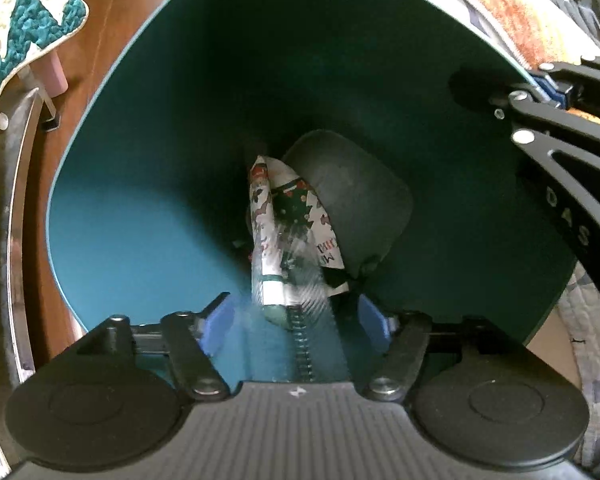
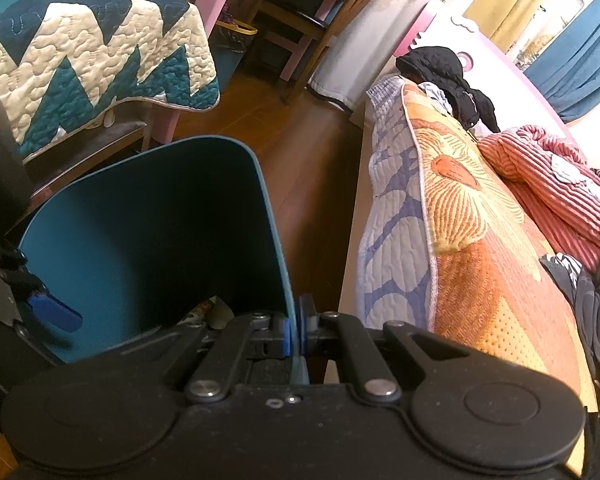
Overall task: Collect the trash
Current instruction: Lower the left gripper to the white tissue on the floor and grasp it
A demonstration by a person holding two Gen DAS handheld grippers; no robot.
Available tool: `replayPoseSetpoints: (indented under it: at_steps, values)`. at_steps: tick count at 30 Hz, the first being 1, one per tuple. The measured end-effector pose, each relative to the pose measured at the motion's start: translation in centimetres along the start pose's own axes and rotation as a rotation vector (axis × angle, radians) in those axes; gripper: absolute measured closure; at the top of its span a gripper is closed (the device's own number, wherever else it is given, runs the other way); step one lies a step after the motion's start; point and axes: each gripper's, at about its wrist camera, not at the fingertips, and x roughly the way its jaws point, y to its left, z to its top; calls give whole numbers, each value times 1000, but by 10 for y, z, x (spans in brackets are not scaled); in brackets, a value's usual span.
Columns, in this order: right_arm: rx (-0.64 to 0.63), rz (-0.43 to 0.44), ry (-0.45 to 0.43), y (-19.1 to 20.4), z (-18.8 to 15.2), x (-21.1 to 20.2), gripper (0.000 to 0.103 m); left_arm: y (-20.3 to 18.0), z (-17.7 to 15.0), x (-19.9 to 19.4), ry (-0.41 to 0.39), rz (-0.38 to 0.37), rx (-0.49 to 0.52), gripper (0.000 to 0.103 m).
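- The landmark is the teal bin point(image 1: 148, 220), which stands on the wooden floor between a bed with an orange quilt point(image 2: 480, 248) and a chair draped with a zigzag blanket point(image 2: 80, 64).
- The left tool point(image 1: 296, 320) hangs over the bin's mouth and points steeply down into it. Its blue pads point(image 1: 374, 320) stand spread apart and press on nothing.
- The task's thing, a scrap of Christmas wrapping paper point(image 1: 288, 220), is inside the bin, just below and ahead of the left tool. Its near end is smeared with blur, so I judge it is loose and falling; I cannot tell whether it already rests on the bottom.
- Beside the paper, deeper in the bin, lies a dark rounded object point(image 1: 352, 196); what it is I cannot tell.
- The right tool point(image 2: 297, 328) is pressed together on the bin's rim, one pad inside the wall and one outside, pinching it on the side nearest the bed.
- Handling, as a judgement: the paper looks very light, thin and crumpled, with a glossy patch that may be tape or film. It should crush without harm, but may slip or cling to a pad.
- If it must be taken again, pinch a bunched fold in the middle, not a flat loose edge.
- The bin's wall looks thin, stiff and smooth; the rim grip may slide if the bin is tilted.
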Motion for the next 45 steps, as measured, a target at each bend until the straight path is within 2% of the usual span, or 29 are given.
replayPoseSetpoints:
  at_steps: [11, 15, 18, 22, 25, 26, 27, 31, 40, 45]
  values:
    - [27, -17, 14, -6, 0, 5, 99, 14, -6, -37, -67, -76, -27, 31]
    - [37, -32, 21, -9, -1, 7, 99, 20, -16, -63, -120, -111, -2, 24]
    - [50, -42, 27, -12, -3, 9, 99, 25, -28, -82, -154, -128, 18, 22]
    - [59, -48, 32, -15, -6, 10, 99, 37, -47, -101, -190, -118, 38, 20]
    - [54, -51, 32, -14, -5, 10, 99, 51, -65, -106, -207, -119, 23, 12]
    - [56, -51, 32, -14, -5, 10, 99, 53, -69, -108, -206, -115, 19, 4]
    - [55, -50, 31, -15, -5, 10, 99, 57, -75, -107, -203, -107, 12, 0]
    - [53, -47, 30, -14, -5, 9, 99, 68, -99, -84, -121, -77, -28, 0]
    - [54, -47, 29, -16, -6, 9, 99, 101, -155, 8, 136, -20, -186, 0]
    - [51, -48, 29, -16, -6, 9, 99, 114, -172, 51, 230, 65, -171, 1]
